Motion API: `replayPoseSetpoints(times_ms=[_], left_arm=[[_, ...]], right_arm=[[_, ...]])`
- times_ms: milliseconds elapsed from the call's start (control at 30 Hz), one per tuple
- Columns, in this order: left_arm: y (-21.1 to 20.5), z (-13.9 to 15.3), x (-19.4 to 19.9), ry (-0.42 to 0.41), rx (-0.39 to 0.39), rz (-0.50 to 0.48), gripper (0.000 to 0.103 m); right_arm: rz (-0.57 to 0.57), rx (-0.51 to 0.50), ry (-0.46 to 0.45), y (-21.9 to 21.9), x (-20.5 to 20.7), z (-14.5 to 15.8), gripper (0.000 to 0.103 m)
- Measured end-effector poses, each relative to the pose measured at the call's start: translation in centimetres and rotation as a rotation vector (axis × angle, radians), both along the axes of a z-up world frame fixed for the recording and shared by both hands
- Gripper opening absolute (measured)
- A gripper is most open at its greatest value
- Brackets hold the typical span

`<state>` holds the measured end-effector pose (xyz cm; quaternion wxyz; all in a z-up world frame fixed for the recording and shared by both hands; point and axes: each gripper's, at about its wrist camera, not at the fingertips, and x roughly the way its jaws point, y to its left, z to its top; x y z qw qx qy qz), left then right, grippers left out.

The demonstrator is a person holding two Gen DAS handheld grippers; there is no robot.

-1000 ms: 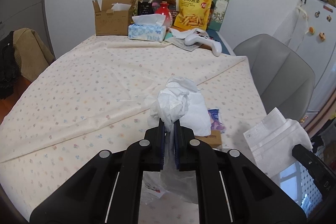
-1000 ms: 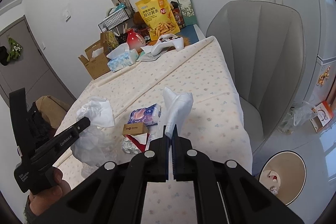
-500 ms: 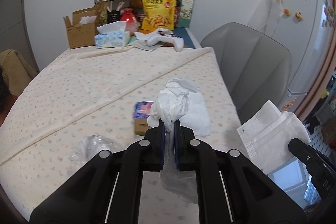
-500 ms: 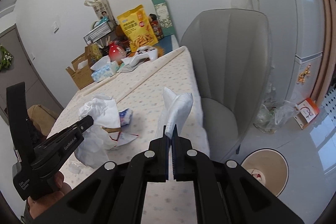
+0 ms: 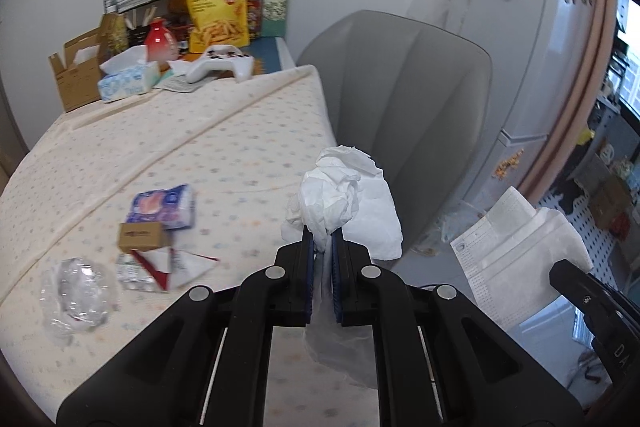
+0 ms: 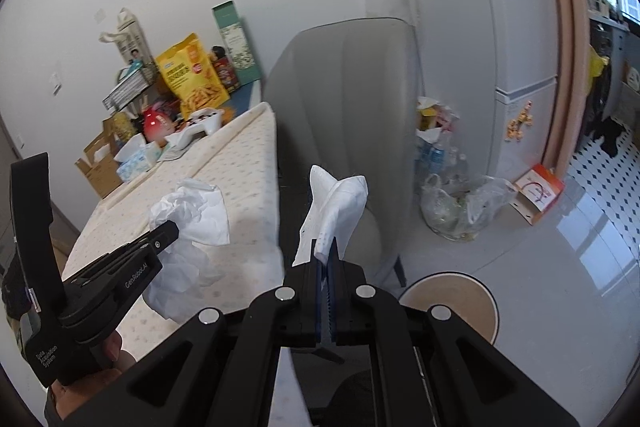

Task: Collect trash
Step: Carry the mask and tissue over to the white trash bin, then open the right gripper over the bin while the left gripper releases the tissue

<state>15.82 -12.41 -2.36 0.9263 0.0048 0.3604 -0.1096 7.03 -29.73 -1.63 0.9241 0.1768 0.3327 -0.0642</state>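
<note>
A crumpled white tissue wad [image 5: 344, 187] is clamped between the closed jaws of the left hand-held gripper [image 5: 322, 247], held above the right edge of the surface [image 5: 200, 147], which is covered in a cream cloth with small pastel dots. A thin clear plastic film hangs from the same jaws below the wad. To its right, a folded white paper sheet [image 6: 336, 211] with fine dotted print stands up from the right hand-held gripper [image 6: 327, 259], whose jaws are pressed tight on the sheet's lower edge. In the right wrist view that sheet hangs in front of the grey chair [image 6: 352, 99], off the side of the surface.

More litter lies on the cloth behind the left hand-held gripper: a blue-and-pink tissue packet [image 5: 164, 207], a small brown carton [image 5: 142, 237] touching its near edge, a torn red-and-white wrapper [image 5: 160, 265] just beside the carton, and a crumpled clear plastic piece [image 5: 78, 287] near the surface's left front.

At the far end, against the wall, stand a tissue box [image 5: 126, 77], an open cardboard box [image 5: 76, 75], a white game controller [image 5: 222, 63] and a yellow snack bag [image 5: 218, 11]. On the floor to the right of the chair, a round tan bin [image 6: 456, 303] is partly hidden behind the right hand-held gripper, and a clear bag of bottles [image 6: 460, 203] sits by the white refrigerator [image 6: 512, 27].
</note>
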Motion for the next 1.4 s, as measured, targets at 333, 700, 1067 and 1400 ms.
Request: replayPoseSetpoints(times_ms=[333, 700, 1067, 1400], left_arm=[[-7.7, -2.5, 0.6, 0.053, 0.033, -0.122, 0.008], [-14.5, -5.9, 1.3, 0.125, 0.086, -0.233, 0.008], [-17.5, -9.2, 2.9, 0.185, 0.142, -0.253, 0.008], [-18.7, -11.1, 3.3, 0.218, 0.176, -0.26, 0.008]], right_arm=[[-0.114, 0.017, 0.049, -6.1, -1.1, -2.2, 0.003], [-0.205, 0.061, 0.129, -12.0, -1.4, -6.4, 0.003], [-0.218, 0.127, 0.2, -15.1, 0.8, -11.2, 0.007], [-0.231, 0.18, 0.25, -16.4, 1.4, -14.9, 0.038]])
